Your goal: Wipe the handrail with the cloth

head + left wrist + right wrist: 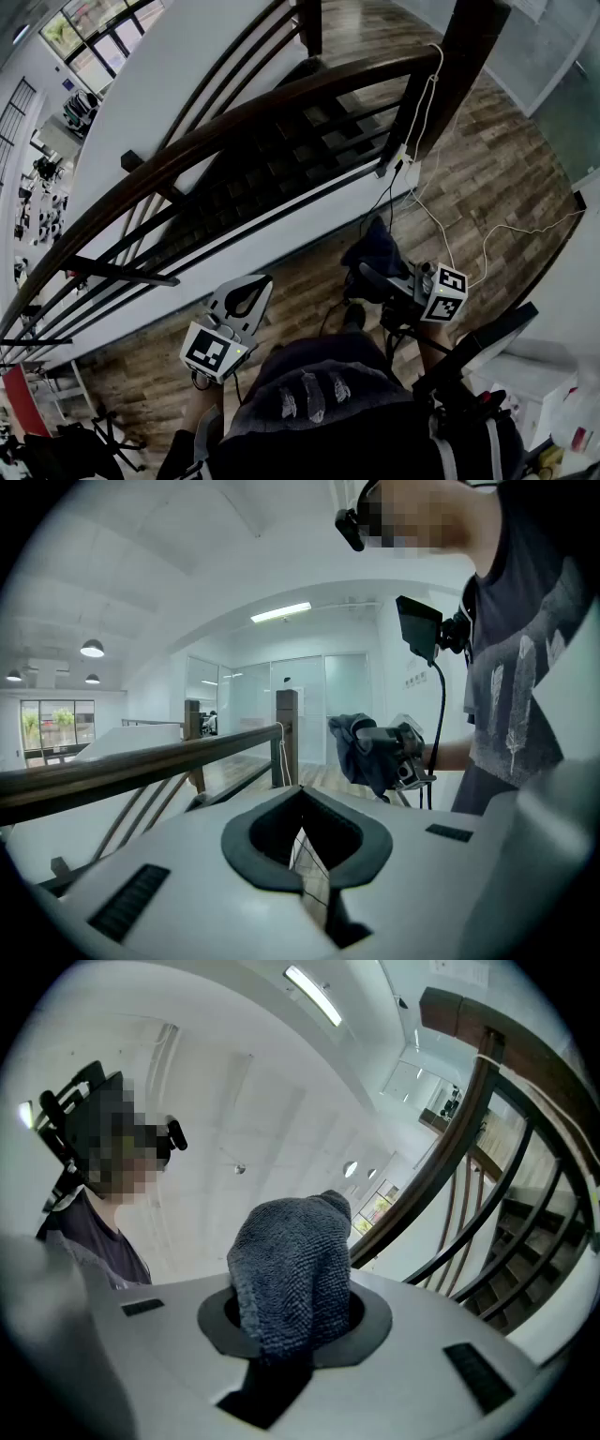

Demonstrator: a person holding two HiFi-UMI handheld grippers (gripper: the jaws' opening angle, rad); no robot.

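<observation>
Left gripper (246, 298) was closed on nothing near the body, right gripper (373, 277) was clamped on the grey cloth (377, 248) bunched between its jaws, and both sat short of the dark handrail (234, 127), which curved beyond, untouched, above the stairs (281, 178).

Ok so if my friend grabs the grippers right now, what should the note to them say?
Left gripper: fingers together, nothing in them, held low and short of the rail.
Right gripper: shut on the grey cloth, which is bunched up between its fingers.
Handrail: the dark wooden rail straight ahead; the cloth is not touching it.
Done: the cloth is in the grip.
Left: bring the cloth onto the handrail and wipe along it.
</observation>
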